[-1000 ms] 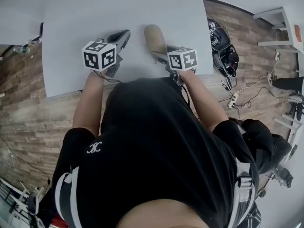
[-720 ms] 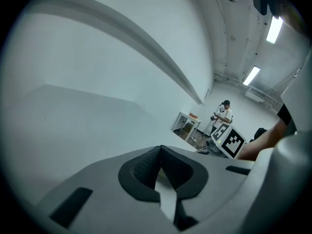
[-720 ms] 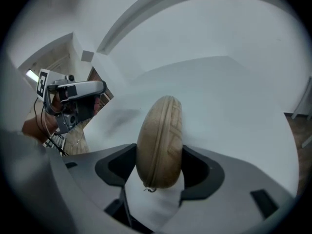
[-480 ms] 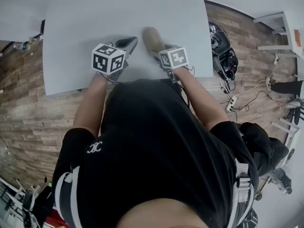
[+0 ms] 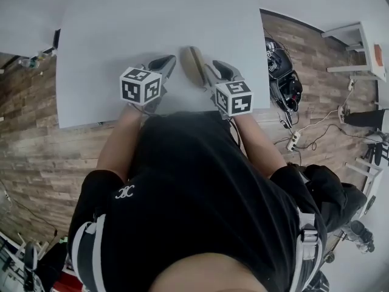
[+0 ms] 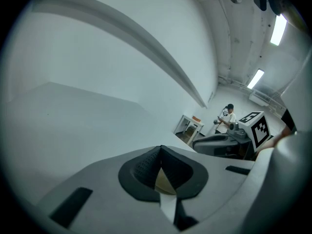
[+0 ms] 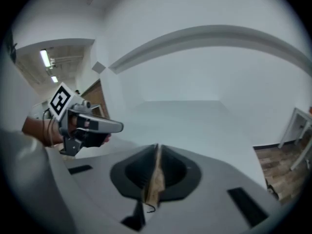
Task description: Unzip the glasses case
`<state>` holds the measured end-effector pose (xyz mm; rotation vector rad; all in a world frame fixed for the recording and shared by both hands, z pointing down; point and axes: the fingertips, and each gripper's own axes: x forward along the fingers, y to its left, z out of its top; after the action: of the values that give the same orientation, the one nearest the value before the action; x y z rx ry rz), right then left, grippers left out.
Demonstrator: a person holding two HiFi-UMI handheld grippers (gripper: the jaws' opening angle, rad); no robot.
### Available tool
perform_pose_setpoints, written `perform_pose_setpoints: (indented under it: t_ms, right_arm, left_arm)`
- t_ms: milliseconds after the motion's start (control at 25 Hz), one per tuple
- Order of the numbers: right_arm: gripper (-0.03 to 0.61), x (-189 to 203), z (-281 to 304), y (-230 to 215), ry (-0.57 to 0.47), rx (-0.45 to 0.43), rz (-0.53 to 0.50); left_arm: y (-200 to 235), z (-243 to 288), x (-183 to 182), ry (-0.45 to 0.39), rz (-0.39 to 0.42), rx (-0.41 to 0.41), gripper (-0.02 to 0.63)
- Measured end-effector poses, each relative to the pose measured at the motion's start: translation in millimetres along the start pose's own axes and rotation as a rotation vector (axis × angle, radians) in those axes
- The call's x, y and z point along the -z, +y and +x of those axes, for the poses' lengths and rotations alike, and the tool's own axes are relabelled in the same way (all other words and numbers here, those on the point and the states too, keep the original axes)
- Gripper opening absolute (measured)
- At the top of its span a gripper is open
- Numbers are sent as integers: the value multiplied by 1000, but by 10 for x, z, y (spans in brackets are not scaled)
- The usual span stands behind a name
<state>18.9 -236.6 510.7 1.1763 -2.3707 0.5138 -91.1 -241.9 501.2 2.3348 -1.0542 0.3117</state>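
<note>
The white bench (image 5: 121,35) spreads wide. Over its near part is the tan glasses case (image 5: 194,64), turned edge-on between the two tools. The right tongs (image 7: 157,152) are closing on it, pads seemingly pinching its sides. The left tongs (image 6: 160,151), just beside it, are pressed together.

Even, diffuse indoor lighting; fisheye optics.
Ceiling strip lights (image 6: 279,28) flare white in the left gripper view; the pale surface (image 5: 121,53) carries only soft shadows. Both gripper views bend and blacken at the corners; the right tool (image 7: 156,152) appears blurred.
</note>
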Motion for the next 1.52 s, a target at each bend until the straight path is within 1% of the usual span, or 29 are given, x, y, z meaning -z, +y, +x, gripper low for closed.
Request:
perform_pose_setpoints:
  t_ms: [40,120,240,360,480,640,1520]
  right_arm:
    - [14,-42,-54,-44,-21,21,10]
    - [14,-87,-125,-81,-46,27,29]
    - [14,-89,-183,-107,-58,16,66]
    - [14,-119,-204,-179,-78,27,96]
    - [14,-130,-191,-221,-77,45,99]
    - [12,-67,-166,-243,-48,28,112]
    - [12,139,-75,-222,5,-28,173]
  left_arm:
    - [8,-6,-15,-8,-1,-8,3]
    - [14,-15,-29,-14,9,-19,3]
    - [-1,-10,-33,-6,43,-30,3]
    - [9,22,-27,6,67,-36,3]
    - [45,31,38,28,87,-46,3]
    - [50,55,81,41,75,-44,3]
    - [110,79,207,82,61,-42,3]
